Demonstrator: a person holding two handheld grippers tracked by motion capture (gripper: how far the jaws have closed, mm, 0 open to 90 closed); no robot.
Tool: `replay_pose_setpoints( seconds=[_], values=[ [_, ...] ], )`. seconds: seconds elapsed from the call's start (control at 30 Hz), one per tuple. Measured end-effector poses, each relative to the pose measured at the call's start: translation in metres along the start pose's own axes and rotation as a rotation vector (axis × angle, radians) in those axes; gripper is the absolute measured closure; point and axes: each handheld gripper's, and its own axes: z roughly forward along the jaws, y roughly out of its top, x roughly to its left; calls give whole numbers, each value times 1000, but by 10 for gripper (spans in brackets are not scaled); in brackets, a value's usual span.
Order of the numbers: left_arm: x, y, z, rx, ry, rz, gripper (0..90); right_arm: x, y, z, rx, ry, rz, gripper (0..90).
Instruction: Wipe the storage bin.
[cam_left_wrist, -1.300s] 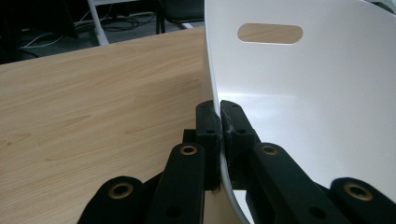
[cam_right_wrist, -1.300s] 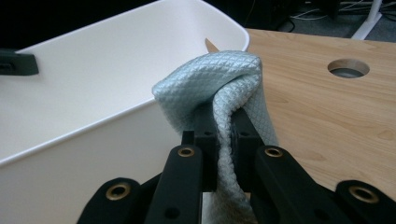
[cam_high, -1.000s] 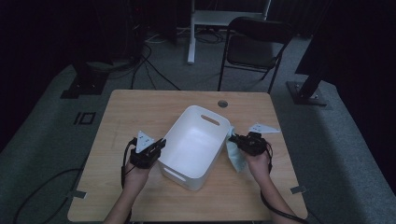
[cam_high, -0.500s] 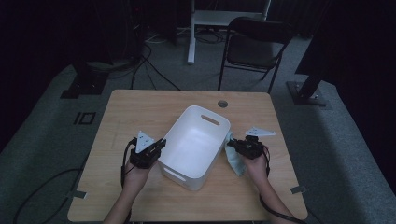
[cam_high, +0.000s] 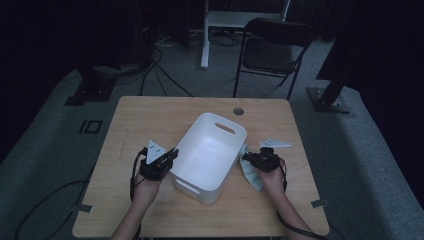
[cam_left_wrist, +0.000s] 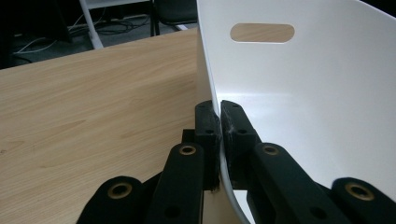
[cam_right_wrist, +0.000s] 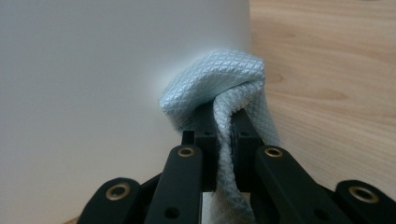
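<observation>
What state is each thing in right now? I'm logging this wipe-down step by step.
White bin: upright on the table, empty, one wall pinched.
Light blue cloth: bunched, pressed against the bin's outer wall.
Left hand-held gripper: shut on the bin's wall.
Right hand-held gripper: shut on the cloth.
Folding chair: unfolded, vacant, behind the table.
Wooden table: level, bearing the bin.

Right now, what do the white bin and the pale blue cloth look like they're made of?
Bin: probably plastic, smooth and slightly glossy; its thin wall has a molded handle slot and soft sheen. Cloth: woven textile, perhaps microfiber, matte, with a fine diamond texture, folding limply.
</observation>
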Motion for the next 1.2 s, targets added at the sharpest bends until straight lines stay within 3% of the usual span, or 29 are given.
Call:
replay_pose_setpoints(
  seconds=[0.2, 0.47, 0.7, 0.77, 1.2],
  values=[
    [-1, 0, 0, 1, 10, -9, 867, -1, -1, 2, 21, -2, 14, 849],
    [-1, 0, 0, 3, 15, -9, 868, 13, 4, -11, -3, 30, -14, 848],
    [-2, 1, 1, 5, 12, -5, 868, 29, 19, -37, -135, 85, -48, 848],
    [-2, 1, 1, 6, 11, -3, 868, 34, 20, -40, -149, 81, -59, 848],
    [-3, 1, 1, 3, 8, 8, 868, 20, 7, -22, -82, 54, -31, 848]
  ],
)
